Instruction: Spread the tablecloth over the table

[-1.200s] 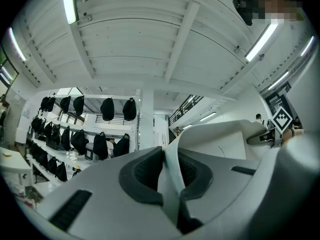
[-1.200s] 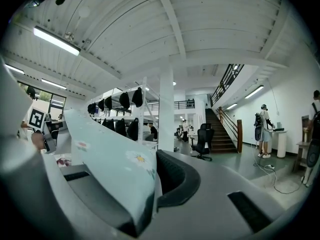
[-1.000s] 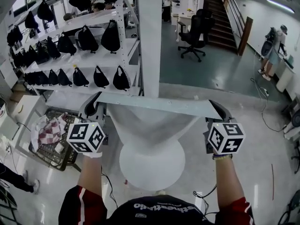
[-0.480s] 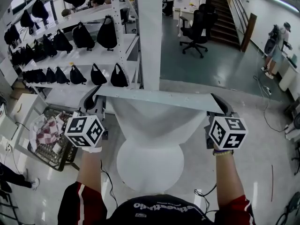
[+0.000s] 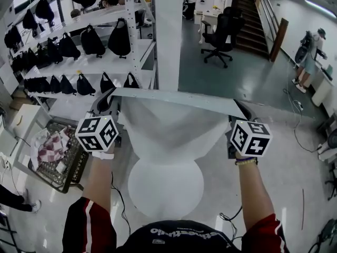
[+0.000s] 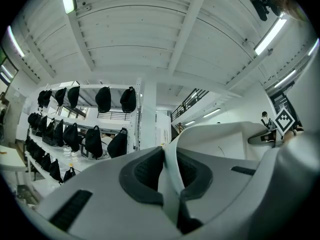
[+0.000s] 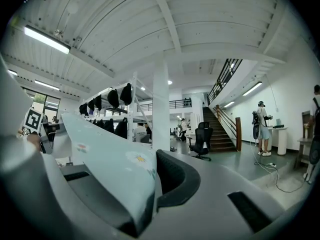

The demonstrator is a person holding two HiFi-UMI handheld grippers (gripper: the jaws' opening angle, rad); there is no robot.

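A pale tablecloth [image 5: 171, 128] hangs as a sheet from its taut top edge between my two grippers, and its lower part drapes down to the round white table [image 5: 163, 191] below. My left gripper [image 5: 108, 100] is shut on the cloth's left corner, with the fabric pinched between its dark pads [image 6: 142, 171]. At the right corner my right gripper [image 5: 241, 113] is shut on the cloth. In the right gripper view the daisy-printed cloth [image 7: 112, 156] runs off to the left from the jaws. Both grippers are level, at about the same height.
White shelves with several black bags [image 5: 79, 41] stand ahead on the left, beside a white pillar [image 5: 167, 36]. A wire basket with a checked cloth [image 5: 52, 152] sits on the floor at left. A black office chair [image 5: 224, 33], stairs and a person [image 5: 308, 51] are farther off.
Both grippers have carried the taut cloth edge farther from the person, out past the round table. The grip on both corners is unchanged.
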